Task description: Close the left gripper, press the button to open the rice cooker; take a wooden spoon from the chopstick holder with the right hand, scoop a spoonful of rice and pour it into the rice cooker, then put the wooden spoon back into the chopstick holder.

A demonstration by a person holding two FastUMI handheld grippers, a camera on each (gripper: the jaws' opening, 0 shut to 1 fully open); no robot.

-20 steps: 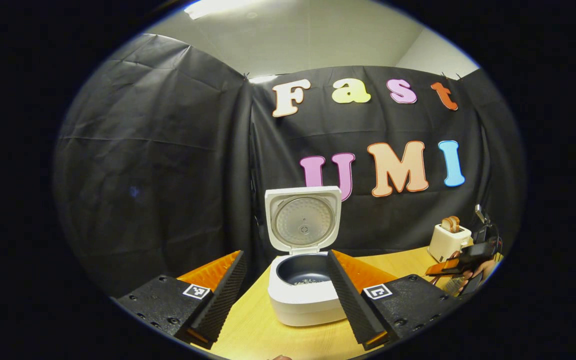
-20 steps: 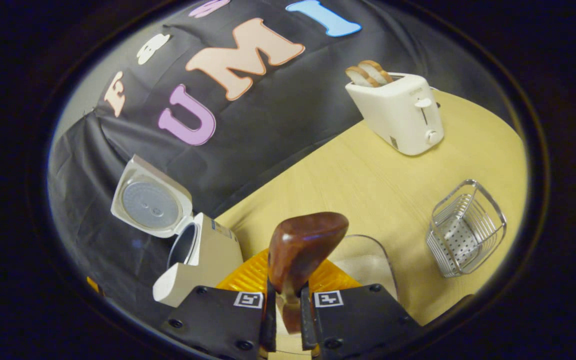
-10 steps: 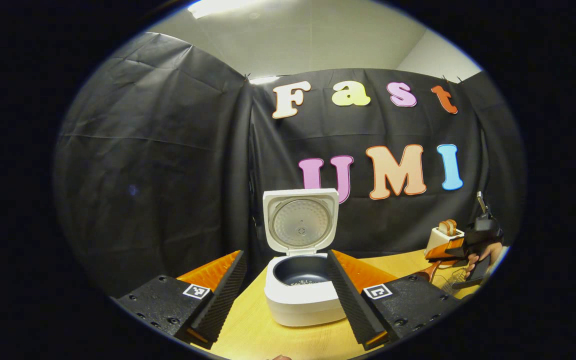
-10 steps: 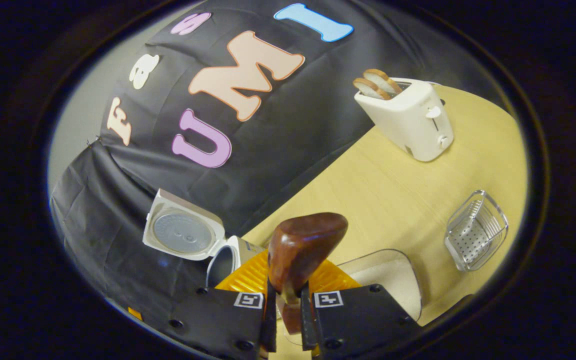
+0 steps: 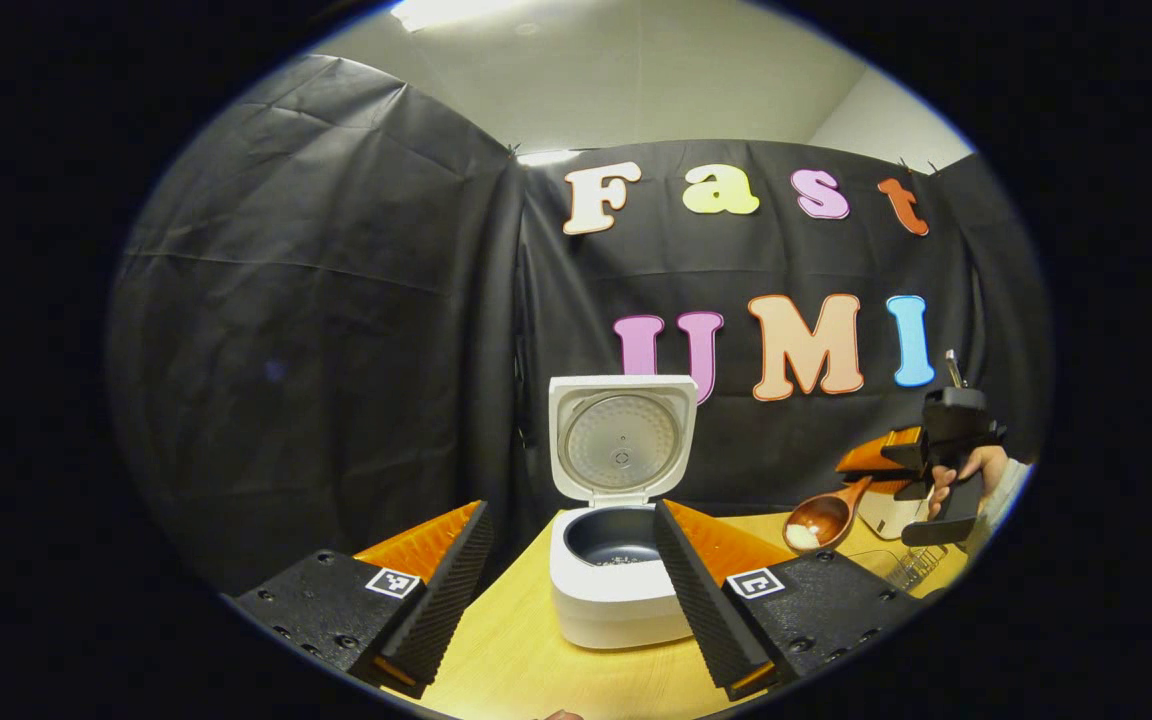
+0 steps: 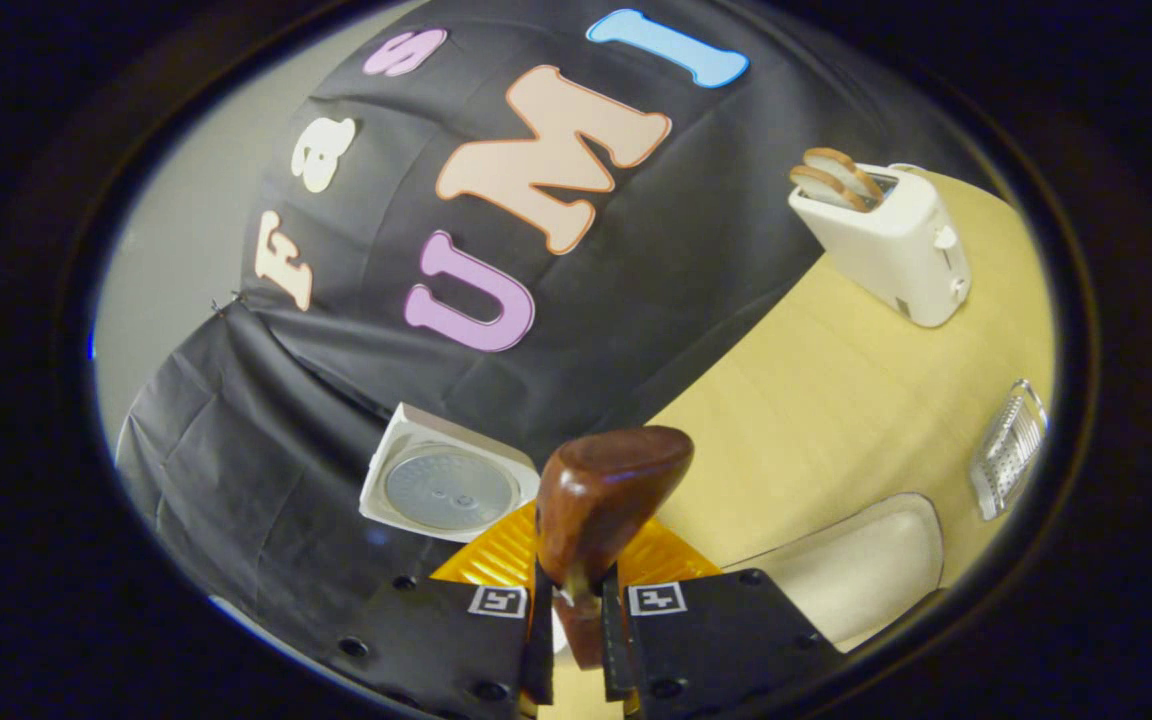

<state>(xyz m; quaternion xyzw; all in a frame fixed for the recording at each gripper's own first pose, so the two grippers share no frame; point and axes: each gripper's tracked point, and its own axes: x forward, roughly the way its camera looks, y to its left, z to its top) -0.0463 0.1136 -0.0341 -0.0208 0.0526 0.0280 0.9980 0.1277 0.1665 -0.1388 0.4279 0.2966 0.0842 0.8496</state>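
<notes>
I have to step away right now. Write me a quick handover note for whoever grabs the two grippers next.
Left gripper: open, holding nothing, facing the rice cooker.
Right gripper: shut on the wooden spoon handle, raised above the table.
The left gripper view shows some rice in the spoon bowl, to the right of the cooker.
Cooker lid stands open; a few grains lie in the pot.
Rice container and chopstick holder sit near the toaster.
Done: lid opened, spoon taken, rice scooped.
Left: pour rice into the cooker, return spoon to the holder.
</notes>
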